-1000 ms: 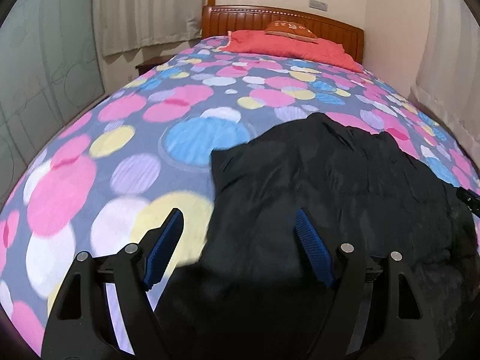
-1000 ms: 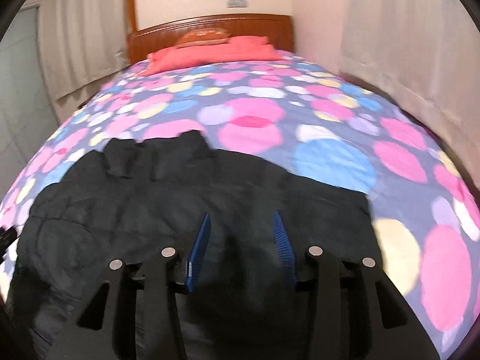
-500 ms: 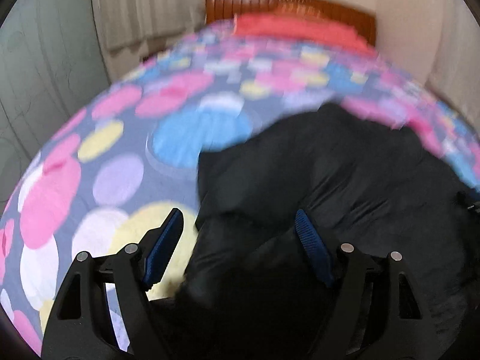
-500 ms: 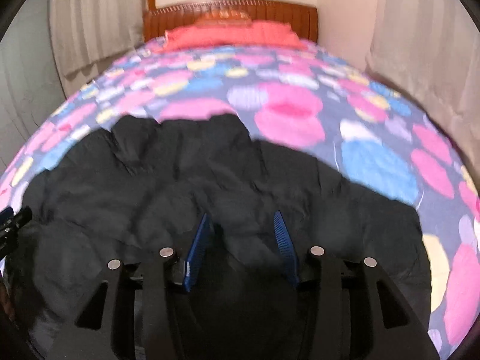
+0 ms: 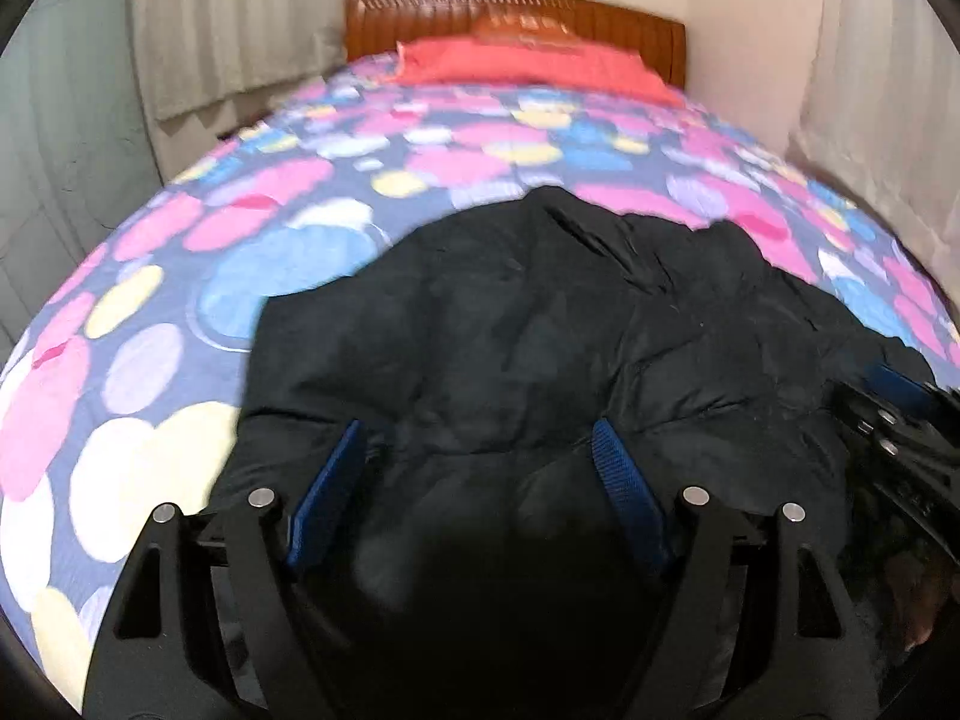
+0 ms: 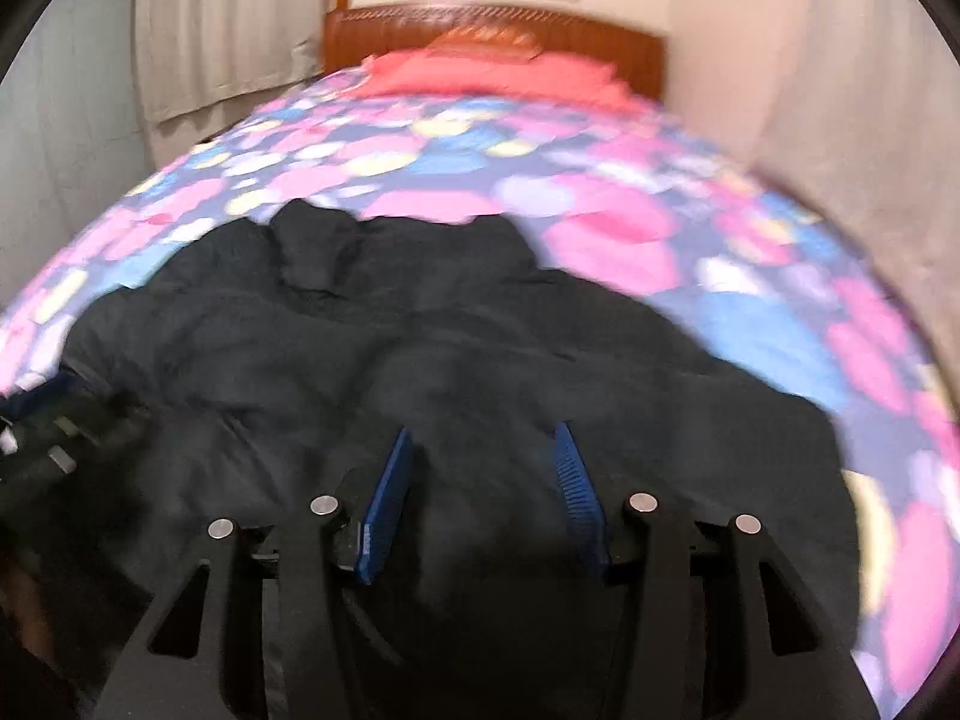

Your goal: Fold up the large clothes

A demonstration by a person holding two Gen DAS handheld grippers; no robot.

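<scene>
A large black padded jacket (image 5: 540, 330) lies spread on the bed's dotted cover (image 5: 180, 300). My left gripper (image 5: 480, 438) hangs over the jacket's left part, its blue pads wide apart and open, nothing pressed between them. The right gripper shows at the right edge of this view (image 5: 900, 420). In the right wrist view the same jacket (image 6: 450, 330) fills the middle. My right gripper (image 6: 483, 438) is above its near part, jaws opening, with only loose fabric below them. The left gripper appears at the left edge there (image 6: 54, 444).
A red pillow (image 5: 528, 60) lies against the wooden headboard (image 5: 516, 6) at the far end. Curtains (image 5: 228, 24) hang on the left, a pale wall (image 6: 840, 90) on the right. Bare bed cover surrounds the jacket on the left and far sides.
Both grippers have moved forward and lower over the jacket, which now fills more of each view. The right jaws stand wider apart than before.
</scene>
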